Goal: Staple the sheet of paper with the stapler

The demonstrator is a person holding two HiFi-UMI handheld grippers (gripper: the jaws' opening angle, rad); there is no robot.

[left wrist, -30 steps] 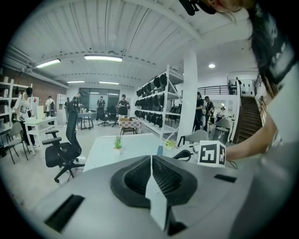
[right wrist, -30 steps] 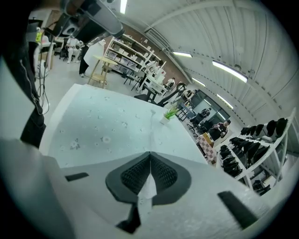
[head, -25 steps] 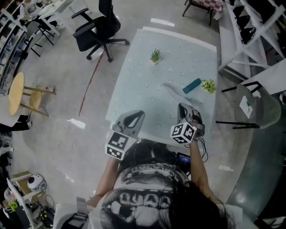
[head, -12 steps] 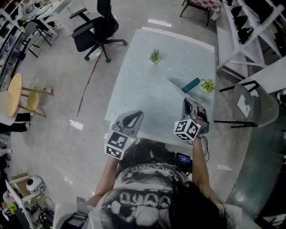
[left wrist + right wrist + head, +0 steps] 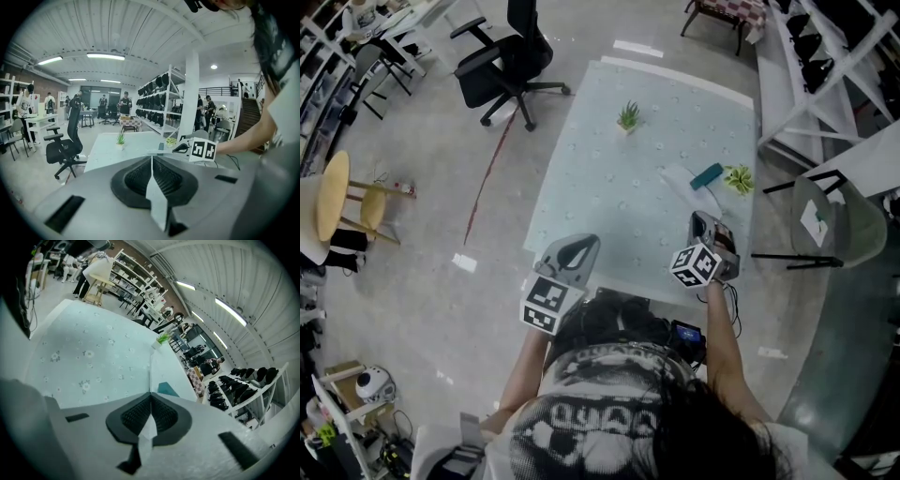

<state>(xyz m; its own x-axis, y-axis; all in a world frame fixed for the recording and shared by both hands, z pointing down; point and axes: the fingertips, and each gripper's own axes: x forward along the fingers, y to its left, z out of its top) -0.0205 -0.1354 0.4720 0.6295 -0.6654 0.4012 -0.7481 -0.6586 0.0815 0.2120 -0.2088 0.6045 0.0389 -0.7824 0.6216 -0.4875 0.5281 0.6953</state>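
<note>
Both grippers are at the near edge of the worktop (image 5: 600,187), and the task's things lie ahead of your right hand. The left gripper (image 5: 577,246) hangs over the near edge with its jaws pressed together and nothing between them. The right gripper (image 5: 703,222), nearer the right edge, is likewise closed and empty, and looks along its jaws toward the work. The sheet of paper (image 5: 679,178) lies flat toward the right edge, past the middle of the worktop. The teal stapler (image 5: 706,175) lies at the sheet's right side — touching it or resting on its margin, the views do not settle which. A small potted plant (image 5: 737,178) stands just beside the stapler at the right edge, and a second plant (image 5: 628,116) stands well apart, near the far edge. Expect the sheet to be light, limp and ready to slide on the worktop. Lying flat it offers no thickness, so open the jaws and take it by a corner or free edge. The stapler is probably rigid, smooth-sided and much the heavier — grip it across its narrow sides near mid-length, leaving the top free for pressing.
</note>
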